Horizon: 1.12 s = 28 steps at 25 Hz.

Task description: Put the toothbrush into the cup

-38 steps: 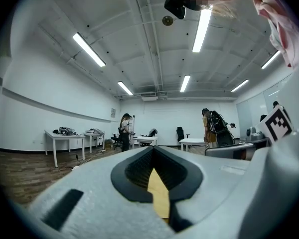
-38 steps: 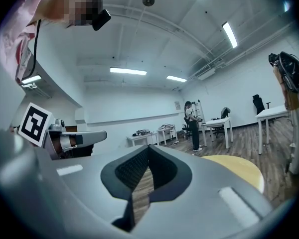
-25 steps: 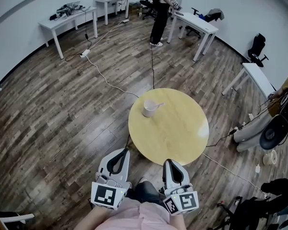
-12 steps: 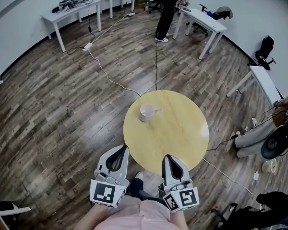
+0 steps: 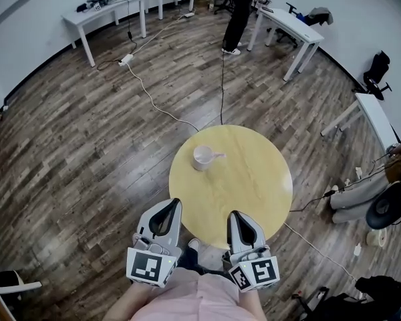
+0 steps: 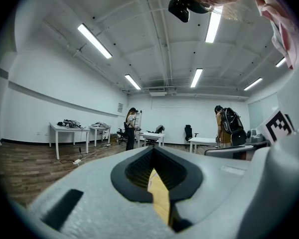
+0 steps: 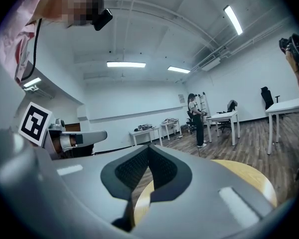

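Note:
A white cup [image 5: 202, 157] stands on the far left part of the round yellow table [image 5: 247, 186]. A pale toothbrush [image 5: 218, 156] seems to lean out over the cup's rim to the right; it is too small to tell more. My left gripper [image 5: 173, 203] and right gripper [image 5: 232, 215] are held side by side at the table's near edge, well short of the cup. Both point level. In the left gripper view the left gripper [image 6: 153, 149] has its jaws together, empty. In the right gripper view the right gripper [image 7: 149, 146] is likewise shut and empty, with the table's edge [image 7: 249, 176] ahead.
A cable [image 5: 222, 79] runs over the wooden floor to the table. White desks [image 5: 103, 12] stand along the back wall, and a person [image 5: 239, 15] stands beside one. More desks, chairs and bags [image 5: 387, 199] crowd the right side.
Both grippers have come forward to the table's near edge. The table and cup sit a little lower and closer in the head view. The jaws stay shut.

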Motion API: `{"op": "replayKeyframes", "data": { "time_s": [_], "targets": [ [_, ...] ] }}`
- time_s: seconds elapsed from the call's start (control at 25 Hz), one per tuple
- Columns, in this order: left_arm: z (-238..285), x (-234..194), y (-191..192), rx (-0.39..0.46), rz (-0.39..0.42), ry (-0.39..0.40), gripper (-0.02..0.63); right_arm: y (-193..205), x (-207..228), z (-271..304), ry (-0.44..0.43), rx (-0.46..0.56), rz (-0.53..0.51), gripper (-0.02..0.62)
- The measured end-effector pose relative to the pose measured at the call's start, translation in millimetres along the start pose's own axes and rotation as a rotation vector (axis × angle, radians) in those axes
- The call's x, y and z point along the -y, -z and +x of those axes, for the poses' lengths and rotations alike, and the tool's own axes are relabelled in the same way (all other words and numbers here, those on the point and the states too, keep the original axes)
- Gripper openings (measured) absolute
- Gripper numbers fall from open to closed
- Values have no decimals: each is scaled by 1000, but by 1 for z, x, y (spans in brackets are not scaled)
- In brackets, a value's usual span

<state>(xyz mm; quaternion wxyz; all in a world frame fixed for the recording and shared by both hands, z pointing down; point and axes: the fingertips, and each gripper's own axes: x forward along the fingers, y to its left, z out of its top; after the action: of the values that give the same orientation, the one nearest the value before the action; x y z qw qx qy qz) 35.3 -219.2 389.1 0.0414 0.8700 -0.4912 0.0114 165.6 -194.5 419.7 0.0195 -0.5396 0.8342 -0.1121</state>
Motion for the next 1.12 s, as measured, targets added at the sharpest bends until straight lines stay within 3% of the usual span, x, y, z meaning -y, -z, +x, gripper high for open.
{"op": "replayKeyframes", "data": {
  "time_s": [0.36,0.76,1.12],
  "targets": [
    [25,-28,-3,-5,-21,7,-3,2,1,32,15,-25,28,8],
    [85,-51,-5,-10,-26,94,-3,-9,19,79,99,-16,48,8],
    [114,-59,24,-73,-60,155,-3,27,50,129,154,-60,111,8]
  ]
}}
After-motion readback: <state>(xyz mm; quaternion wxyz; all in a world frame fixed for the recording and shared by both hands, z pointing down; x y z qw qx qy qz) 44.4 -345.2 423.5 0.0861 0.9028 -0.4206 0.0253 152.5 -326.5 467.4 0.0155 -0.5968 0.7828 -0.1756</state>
